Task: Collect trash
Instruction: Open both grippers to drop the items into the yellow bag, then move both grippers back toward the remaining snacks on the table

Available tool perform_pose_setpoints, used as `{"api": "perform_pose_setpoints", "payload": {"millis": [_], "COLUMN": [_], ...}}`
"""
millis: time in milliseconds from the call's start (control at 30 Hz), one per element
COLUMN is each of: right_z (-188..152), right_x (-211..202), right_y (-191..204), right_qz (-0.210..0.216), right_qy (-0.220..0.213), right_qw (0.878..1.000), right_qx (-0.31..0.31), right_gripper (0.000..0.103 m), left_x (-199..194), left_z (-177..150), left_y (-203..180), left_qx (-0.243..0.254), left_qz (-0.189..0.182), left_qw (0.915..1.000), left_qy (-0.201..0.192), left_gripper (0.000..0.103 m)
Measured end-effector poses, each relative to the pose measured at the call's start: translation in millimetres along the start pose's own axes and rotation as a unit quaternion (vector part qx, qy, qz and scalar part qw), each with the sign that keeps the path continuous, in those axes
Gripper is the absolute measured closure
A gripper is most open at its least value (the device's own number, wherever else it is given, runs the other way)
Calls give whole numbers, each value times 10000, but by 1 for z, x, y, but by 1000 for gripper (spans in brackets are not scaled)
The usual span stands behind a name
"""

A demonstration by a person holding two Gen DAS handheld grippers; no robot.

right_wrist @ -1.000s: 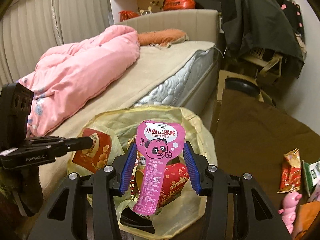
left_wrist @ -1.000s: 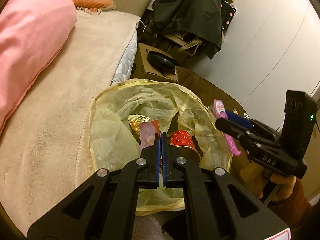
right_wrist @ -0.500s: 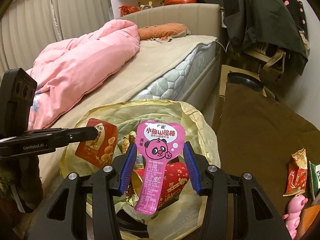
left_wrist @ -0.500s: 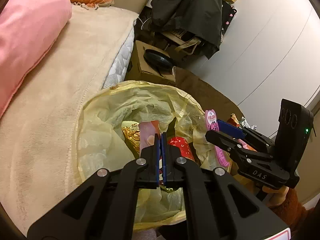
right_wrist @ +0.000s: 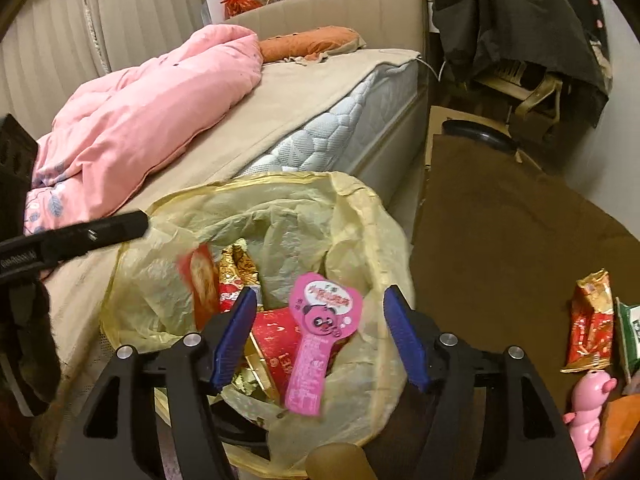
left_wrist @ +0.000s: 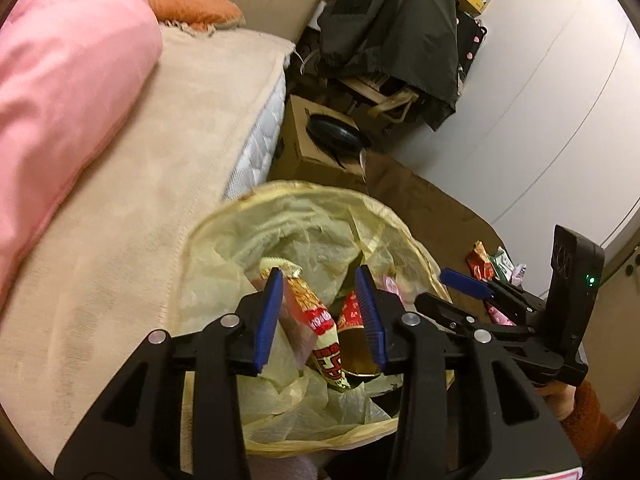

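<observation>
**Both grippers open over bin**

Left gripper (left_wrist: 320, 316): held above the yellow-lined bin (left_wrist: 224, 216), blue pads spread wide, nothing between them. Right gripper (right_wrist: 320, 336): likewise above the bin (right_wrist: 360, 200), pads spread apart and clear of the pink wrapper (right_wrist: 316, 340). Pink wrapper: seen in the gap between the right pads, touching neither, over the bin's mouth, slightly blurred. Red-and-orange wrapper (right_wrist: 200, 280): blurred too, inside the liner just below the left gripper's tip (right_wrist: 132, 224), unheld.

Inside the bin: a gold-and-red wrapper (left_wrist: 316, 312) and a red packet (right_wrist: 280, 344) lying on the crumpled liner. Still outside, on the brown mat (right_wrist: 500, 248) to the right: a red-and-gold wrapper (right_wrist: 592, 320), a green packet (right_wrist: 630, 332) beside it, and a pink pig toy (right_wrist: 590, 404) near the edge.

Bin placed against the bed (right_wrist: 320, 92), with a pink duvet (right_wrist: 152, 112) heaped on top.
</observation>
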State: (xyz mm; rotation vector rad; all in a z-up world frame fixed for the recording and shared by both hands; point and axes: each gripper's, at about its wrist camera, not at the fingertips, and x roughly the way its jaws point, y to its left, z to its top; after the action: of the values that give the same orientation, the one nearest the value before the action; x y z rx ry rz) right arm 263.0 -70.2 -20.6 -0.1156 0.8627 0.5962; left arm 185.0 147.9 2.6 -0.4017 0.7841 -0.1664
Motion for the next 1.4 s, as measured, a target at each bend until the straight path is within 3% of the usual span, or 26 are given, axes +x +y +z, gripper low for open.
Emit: {"api": "perform_pose_setpoints", "payload": {"millis": [300, 667, 1000, 1167, 1267, 1400], "right_z": [-5, -43, -112, -142, -158, -184], "right_x": [-36, -116, -181, -210, -223, -231], "right_y": [-18, -75, -147, -175, -190, -212], "right_qz": [-165, -953, -1427, -2331, -2734, -2687], "right_qy": [-292, -743, -878, -827, -829, -735], "right_qw": [9993, 9910, 9803, 9620, 9491, 9463], "right_qx": [171, 571, 1050, 1153, 1328, 1641], "right_gripper": [41, 41, 35, 34, 34, 34], "left_x": [-22, -14, 55, 98, 127, 161], "left_z": [2, 6, -23, -39, -45, -43], "left_y": [-19, -74, -172, -221, -246, -265], "left_qx": [242, 465, 1192, 1555, 1717, 1797], "left_qz": [405, 124, -736, -1149, -1159, -931], "left_qw": [9984, 9969, 9901, 9803, 9768, 9776], "left_qy": [-325, -620, 4, 390, 549, 577], "left_gripper": [66, 65, 64, 64, 64, 64]}}
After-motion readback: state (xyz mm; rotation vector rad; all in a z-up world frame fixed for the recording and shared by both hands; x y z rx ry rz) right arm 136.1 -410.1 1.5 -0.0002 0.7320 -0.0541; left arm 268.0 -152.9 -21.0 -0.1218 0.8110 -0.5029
